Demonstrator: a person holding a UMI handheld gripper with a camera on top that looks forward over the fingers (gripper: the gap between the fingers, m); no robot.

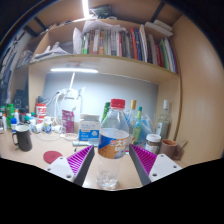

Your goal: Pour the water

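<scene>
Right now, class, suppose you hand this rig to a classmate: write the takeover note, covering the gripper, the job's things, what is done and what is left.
Gripper: open, its pink pads on either side of the water bottle, with a gap at each side.
Water bottle: upright on the table, red cap on, standing between the fingers.
Glass: clear, empty as far as I can tell, just in front of the bottle, low between the fingers.
Done: the gripper is lined up on the bottle.
Left: grip the bottle, deal with the cap, pour into the glass.

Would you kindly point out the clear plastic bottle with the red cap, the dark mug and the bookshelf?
clear plastic bottle with the red cap [114,138]: gripper view, label.
dark mug [23,138]: gripper view, side wall.
bookshelf [115,61]: gripper view, front edge.
</scene>
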